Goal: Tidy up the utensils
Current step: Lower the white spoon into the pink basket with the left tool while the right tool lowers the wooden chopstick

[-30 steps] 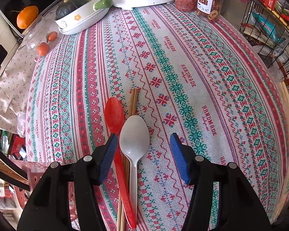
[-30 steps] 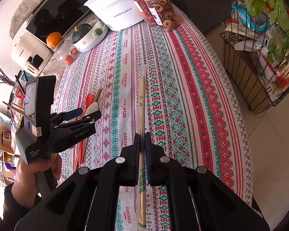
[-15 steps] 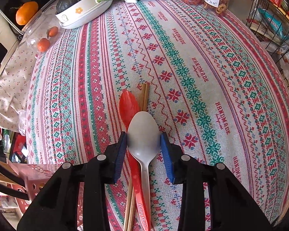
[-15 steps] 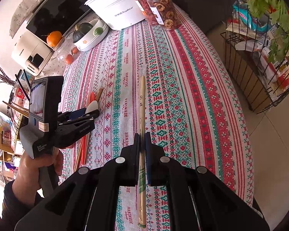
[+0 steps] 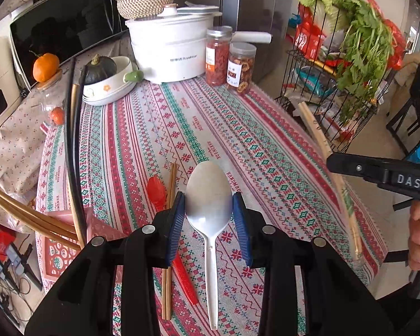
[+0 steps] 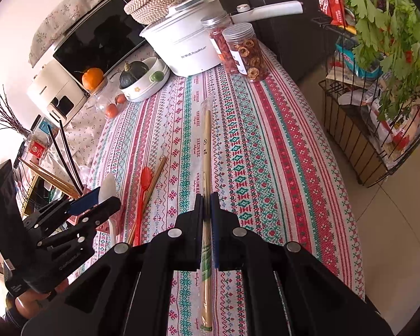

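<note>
My left gripper (image 5: 208, 210) is shut on the bowl of a white plastic spoon (image 5: 208, 196) and holds it lifted above the tablecloth; the spoon (image 6: 107, 186) also shows in the right wrist view. A red plastic spoon (image 5: 156, 191) and a pair of brown chopsticks (image 5: 170, 184) lie on the cloth below, to the left. My right gripper (image 6: 207, 210) is shut on a wrapped pair of disposable chopsticks (image 6: 206, 151), held above the table; they show at the right in the left wrist view (image 5: 322, 142).
A pink utensil holder (image 5: 67, 240) with brown and black chopsticks (image 5: 70, 151) stands at the table's left edge. At the back are a white cooker (image 5: 168, 50), two jars (image 5: 229, 61) and a dish with a squash (image 5: 106, 84). A wire rack with greens (image 5: 344, 64) stands right.
My left gripper closed on the white spoon and lifted it off the cloth, tilting the view up. My right gripper has kept hold of the wrapped chopsticks, nearly still.
</note>
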The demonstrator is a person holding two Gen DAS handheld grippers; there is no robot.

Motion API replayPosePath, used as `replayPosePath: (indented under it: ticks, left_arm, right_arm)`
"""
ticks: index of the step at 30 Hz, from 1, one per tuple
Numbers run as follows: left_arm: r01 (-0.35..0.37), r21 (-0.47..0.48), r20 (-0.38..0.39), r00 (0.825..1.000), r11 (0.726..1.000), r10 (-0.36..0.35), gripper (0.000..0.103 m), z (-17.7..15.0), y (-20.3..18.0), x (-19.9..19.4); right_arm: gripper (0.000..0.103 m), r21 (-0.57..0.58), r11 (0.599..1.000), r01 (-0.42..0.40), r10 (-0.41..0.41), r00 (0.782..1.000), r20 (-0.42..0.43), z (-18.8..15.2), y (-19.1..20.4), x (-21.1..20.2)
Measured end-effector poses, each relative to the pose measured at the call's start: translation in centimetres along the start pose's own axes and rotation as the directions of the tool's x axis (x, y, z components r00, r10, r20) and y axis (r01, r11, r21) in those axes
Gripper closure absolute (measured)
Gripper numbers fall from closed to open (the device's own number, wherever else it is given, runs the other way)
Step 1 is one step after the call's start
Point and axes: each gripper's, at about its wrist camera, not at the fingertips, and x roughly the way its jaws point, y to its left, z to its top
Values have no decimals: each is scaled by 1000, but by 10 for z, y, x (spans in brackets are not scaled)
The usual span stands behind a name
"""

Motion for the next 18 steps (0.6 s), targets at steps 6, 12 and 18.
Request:
replayPosePath:
  ticks: [6, 12, 18]
  left_arm:
    - [45, -99, 337, 942, 994, -9, 70, -6, 32, -90]
    - [-52, -230, 609, 771, 972, 186, 70, -23, 75, -127]
    - [-172, -246, 659, 692, 954, 295, 70, -37, 88, -106]
  right_arm:
    - [98, 3, 1000, -18, 17, 997, 81, 1, 12, -18]
    - [98, -15, 999, -31, 32, 993, 109, 1, 24, -22]
    - [98, -23, 999, -27, 29, 995, 97, 0, 34, -14]
